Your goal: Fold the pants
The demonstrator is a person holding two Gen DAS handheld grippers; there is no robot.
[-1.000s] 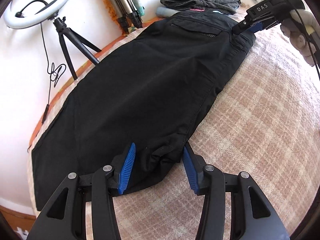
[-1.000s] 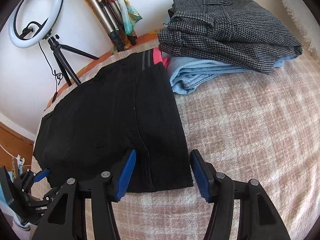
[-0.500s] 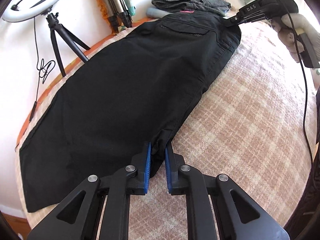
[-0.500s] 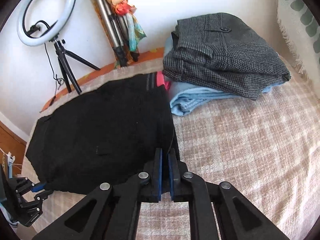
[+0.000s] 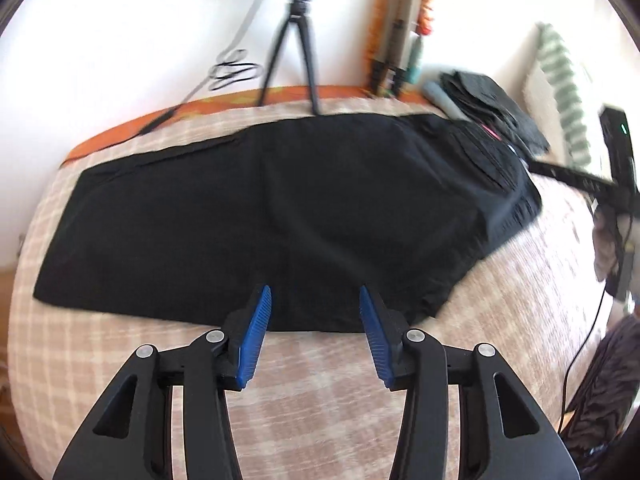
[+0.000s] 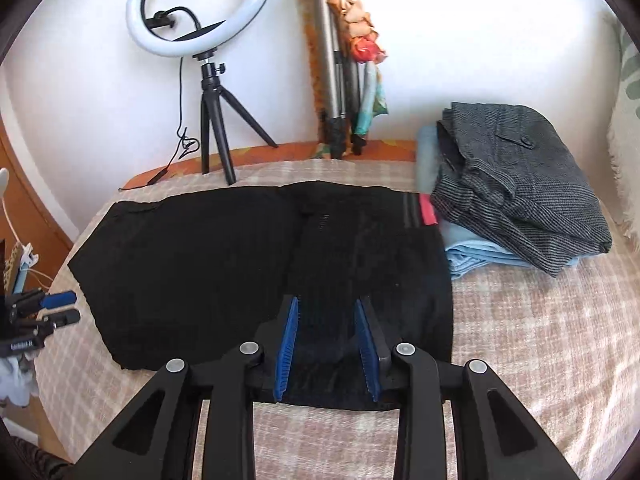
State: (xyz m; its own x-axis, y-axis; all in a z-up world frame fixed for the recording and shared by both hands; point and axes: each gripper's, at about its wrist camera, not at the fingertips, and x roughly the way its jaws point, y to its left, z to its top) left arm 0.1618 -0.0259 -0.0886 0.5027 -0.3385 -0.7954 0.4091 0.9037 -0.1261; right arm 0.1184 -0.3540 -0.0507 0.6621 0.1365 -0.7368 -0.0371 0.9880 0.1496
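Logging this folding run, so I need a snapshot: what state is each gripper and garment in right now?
Left gripper: open, empty.
Right gripper: open, over the pants' near edge.
Black pants: flat on the bed, ungripped.
Grey pants: folded, stacked.
Blue garment: folded, under the grey pants.

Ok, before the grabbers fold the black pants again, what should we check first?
1. Left gripper open: ok.
2. Right gripper open: ok.
3. Black pants lying flat on the blanket: ok, apart from small wrinkles near the waist.
4. Fabric free of both jaws: ok for the left; cannot tell for the right.
5. Pants clear of the folded clothes stack: not ok, the waistband touches it.
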